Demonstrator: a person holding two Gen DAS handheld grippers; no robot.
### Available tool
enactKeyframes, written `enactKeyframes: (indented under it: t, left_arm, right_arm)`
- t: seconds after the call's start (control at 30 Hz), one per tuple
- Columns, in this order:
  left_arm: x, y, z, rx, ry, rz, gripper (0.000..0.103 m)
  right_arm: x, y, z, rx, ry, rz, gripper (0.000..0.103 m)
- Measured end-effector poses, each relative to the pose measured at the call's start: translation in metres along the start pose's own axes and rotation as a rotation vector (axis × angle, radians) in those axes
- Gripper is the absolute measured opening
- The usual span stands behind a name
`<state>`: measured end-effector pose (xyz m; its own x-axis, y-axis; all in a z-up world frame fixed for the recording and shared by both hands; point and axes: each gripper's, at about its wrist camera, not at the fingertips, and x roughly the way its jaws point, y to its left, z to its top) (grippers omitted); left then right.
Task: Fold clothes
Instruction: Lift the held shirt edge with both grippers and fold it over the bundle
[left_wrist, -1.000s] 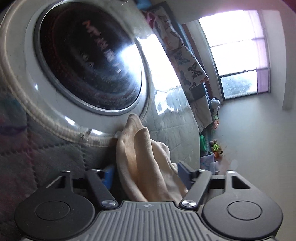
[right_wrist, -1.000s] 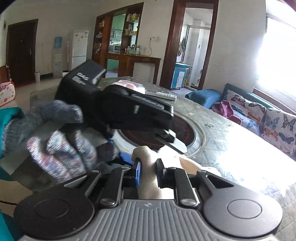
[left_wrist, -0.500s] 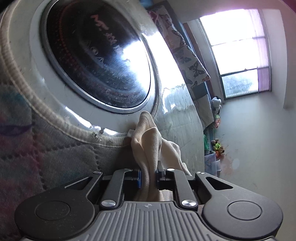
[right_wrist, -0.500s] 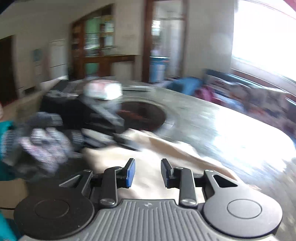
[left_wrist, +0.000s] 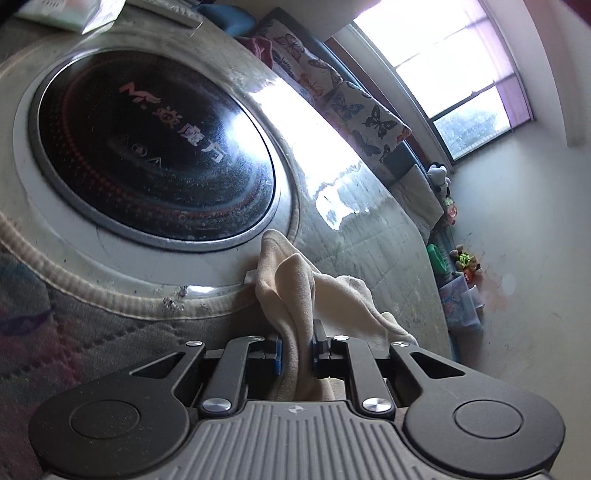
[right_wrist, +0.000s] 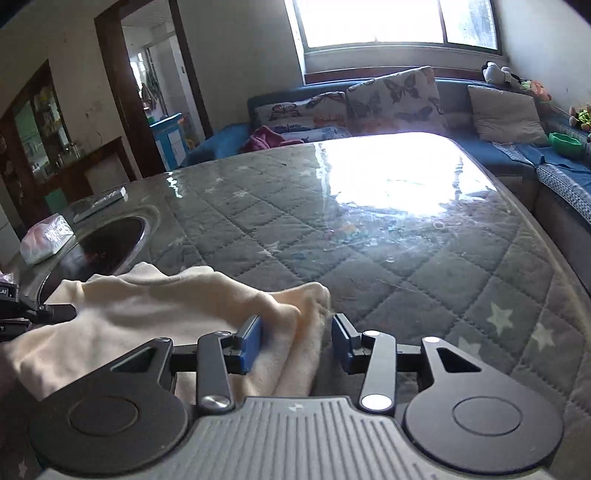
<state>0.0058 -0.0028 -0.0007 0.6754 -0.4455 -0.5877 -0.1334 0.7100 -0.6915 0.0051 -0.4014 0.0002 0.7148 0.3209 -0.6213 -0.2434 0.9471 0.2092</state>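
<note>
A cream garment (right_wrist: 155, 306) lies bunched on the glass-topped quilted table (right_wrist: 369, 258), near the round black cooktop (right_wrist: 107, 240). My left gripper (left_wrist: 295, 349) is shut on a raised fold of the cream garment (left_wrist: 291, 288), beside the cooktop (left_wrist: 147, 155). My right gripper (right_wrist: 295, 343) is open, its jaws on either side of the garment's right edge, with cloth lying between them. The left gripper's tip (right_wrist: 22, 314) shows at the left edge of the right wrist view.
A tissue pack (right_wrist: 44, 238) and a remote (right_wrist: 101, 203) lie on the table beyond the cooktop. A blue sofa (right_wrist: 509, 155) with butterfly cushions (right_wrist: 391, 99) runs along the far and right sides. A window is behind it.
My left gripper closed on the garment fold and keeps hold. My right gripper let go of the cloth, opened wider and swung right along the garment to its right edge.
</note>
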Motion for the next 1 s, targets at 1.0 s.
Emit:
enactKeyframes:
  t: [1.0]
  left_arm:
    - [0.134,-0.185,-0.07,0.425,0.285,-0.104,0.015]
  right_arm:
    - [-0.099,-0.12,0.01,0.047,-0.11,-0.4,0.011]
